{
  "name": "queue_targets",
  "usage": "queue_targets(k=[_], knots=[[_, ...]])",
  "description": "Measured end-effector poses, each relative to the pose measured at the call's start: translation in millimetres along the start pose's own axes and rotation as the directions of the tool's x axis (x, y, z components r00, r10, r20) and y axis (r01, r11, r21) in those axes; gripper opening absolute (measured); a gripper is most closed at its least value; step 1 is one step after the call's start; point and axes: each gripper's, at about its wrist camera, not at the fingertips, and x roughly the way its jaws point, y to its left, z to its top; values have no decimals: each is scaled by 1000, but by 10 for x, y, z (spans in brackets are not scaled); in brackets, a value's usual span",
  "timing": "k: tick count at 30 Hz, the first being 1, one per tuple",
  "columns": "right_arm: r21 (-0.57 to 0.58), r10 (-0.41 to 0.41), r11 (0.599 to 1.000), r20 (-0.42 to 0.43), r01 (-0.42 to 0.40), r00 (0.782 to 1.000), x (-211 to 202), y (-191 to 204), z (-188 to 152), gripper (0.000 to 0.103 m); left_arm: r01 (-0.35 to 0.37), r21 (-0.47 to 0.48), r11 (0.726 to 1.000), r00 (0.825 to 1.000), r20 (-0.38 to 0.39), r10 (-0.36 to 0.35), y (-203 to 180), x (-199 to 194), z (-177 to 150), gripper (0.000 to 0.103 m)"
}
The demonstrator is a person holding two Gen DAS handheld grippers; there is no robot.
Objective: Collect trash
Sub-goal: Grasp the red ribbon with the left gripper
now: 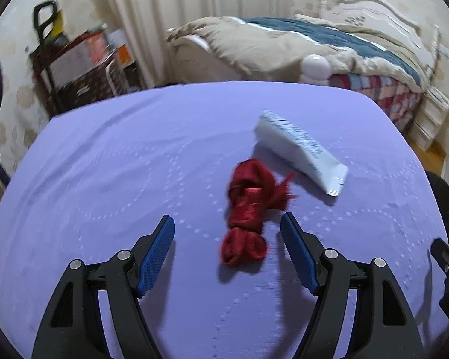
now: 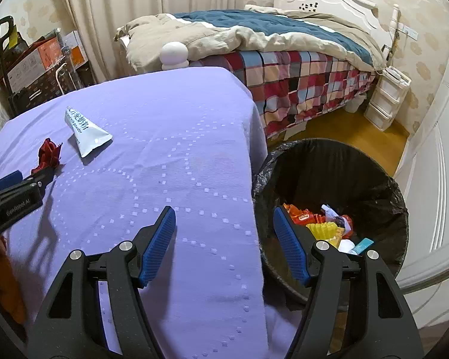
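A bundle of red ribbon (image 1: pixel 248 209) lies on the purple tablecloth (image 1: pixel 104 164), its near end between my left gripper's open blue fingers. The left gripper (image 1: pixel 227 224) is open and empty. A white tube-like packet (image 1: pixel 302 149) lies just beyond the ribbon. In the right wrist view the ribbon (image 2: pixel 48 155) and packet (image 2: pixel 85 130) lie at the far left, with the left gripper (image 2: pixel 27 179) beside the ribbon. My right gripper (image 2: pixel 224 218) is open and empty over the table's right edge, beside a black-lined bin (image 2: pixel 329 161) holding several wrappers (image 2: pixel 323 224).
A bed with a plaid cover (image 2: pixel 299 77) stands behind the table. A white round lamp (image 2: pixel 173 53) sits at the table's far edge. Boxes and a cart (image 2: pixel 39 65) stand at the back left. White drawers (image 2: pixel 386 98) stand by the bed.
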Motion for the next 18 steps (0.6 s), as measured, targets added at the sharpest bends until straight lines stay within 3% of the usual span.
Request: queue_targets(k=[4,13,18], knots=[[-9,3,1000,-1,-3,1000,2,45,3,66,19,34,999,1000,1,-19,-73,51,63,72],[-18,10,1000,-13,-10,1000,42,103,34,66,21,9,1000,999,-28,-21,-33,214,208,74],[-27,16,999,-21,-17,1000,76,154,51,66,63,-19,998,997,-43,-64,48,257,219,51]])
